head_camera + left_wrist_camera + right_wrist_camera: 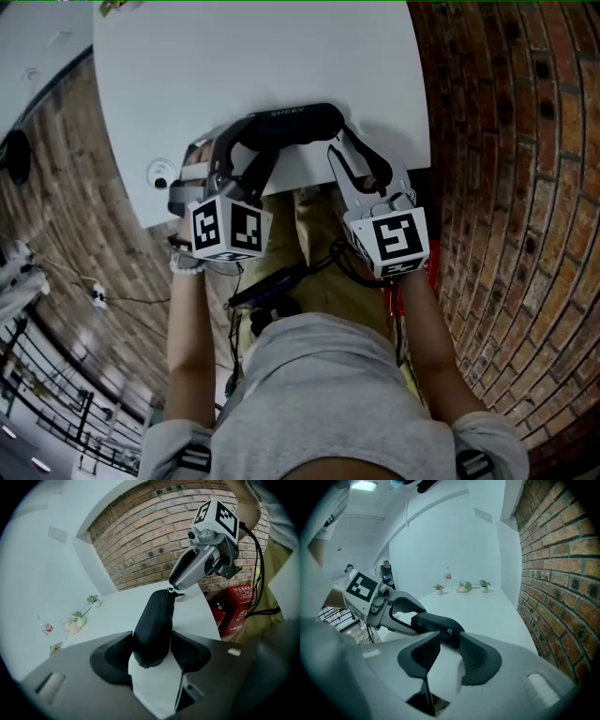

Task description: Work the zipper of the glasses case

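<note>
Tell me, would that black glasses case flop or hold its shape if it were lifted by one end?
It would probably hold its shape. The glasses case shows no dent or bend where the left gripper squeezes its end, which suggests a fairly stiff shell. Its rounded, smooth-looking body might roll or slide a little if pushed loose on the table.

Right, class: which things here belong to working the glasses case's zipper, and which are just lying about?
Part of the job:
- glasses case, clamped in the left gripper
- zipper pull, between the closing jaws of the right gripper
- table

Just lying about:
- flowers and bottle at the table's far end
- red box by the brick wall
</note>
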Demonstrator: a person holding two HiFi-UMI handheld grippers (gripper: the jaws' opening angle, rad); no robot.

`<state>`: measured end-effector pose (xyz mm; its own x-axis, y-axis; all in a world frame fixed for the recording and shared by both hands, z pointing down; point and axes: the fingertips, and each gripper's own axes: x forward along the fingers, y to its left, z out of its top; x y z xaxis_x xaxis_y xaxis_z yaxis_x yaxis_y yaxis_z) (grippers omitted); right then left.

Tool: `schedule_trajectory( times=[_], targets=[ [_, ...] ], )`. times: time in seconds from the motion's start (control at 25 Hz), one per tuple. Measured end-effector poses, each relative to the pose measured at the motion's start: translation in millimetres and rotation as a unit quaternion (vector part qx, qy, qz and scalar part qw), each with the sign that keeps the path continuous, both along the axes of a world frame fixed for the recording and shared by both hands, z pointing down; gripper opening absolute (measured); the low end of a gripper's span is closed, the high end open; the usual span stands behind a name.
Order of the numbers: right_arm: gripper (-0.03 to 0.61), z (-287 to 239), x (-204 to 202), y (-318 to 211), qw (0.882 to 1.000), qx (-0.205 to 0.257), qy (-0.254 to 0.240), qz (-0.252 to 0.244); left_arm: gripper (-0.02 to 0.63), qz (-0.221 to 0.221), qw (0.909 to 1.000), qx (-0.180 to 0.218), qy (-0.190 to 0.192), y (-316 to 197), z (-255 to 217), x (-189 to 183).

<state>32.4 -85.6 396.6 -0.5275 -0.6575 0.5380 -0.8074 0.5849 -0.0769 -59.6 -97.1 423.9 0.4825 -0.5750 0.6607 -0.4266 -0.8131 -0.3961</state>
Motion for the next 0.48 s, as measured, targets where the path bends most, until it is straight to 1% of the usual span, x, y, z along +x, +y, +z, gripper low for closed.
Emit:
schedule_trajectory(
  times=[0.2, 0.4, 0.48],
  targets=[
    [0.120, 6.3, -0.6, -3.0, 1.000, -0.001, 0.009, 0.002, 0.265, 0.005, 1.0000, 0.000, 0.006, 0.7, -1.1, 2.1],
    [0.118, 5.9, 0.8, -6.9, 1.000, 0.002, 0.001, -0.002, 0.265, 0.010, 0.9999, 0.000, 0.008, 0.9, -0.6, 1.9],
    [0.096, 5.2, 4.9, -8.7, 1.000, 0.004, -0.001, 0.001, 0.265, 0.011, 0.9999, -0.001, 0.009, 0.7, -0.7, 2.4]
  ],
)
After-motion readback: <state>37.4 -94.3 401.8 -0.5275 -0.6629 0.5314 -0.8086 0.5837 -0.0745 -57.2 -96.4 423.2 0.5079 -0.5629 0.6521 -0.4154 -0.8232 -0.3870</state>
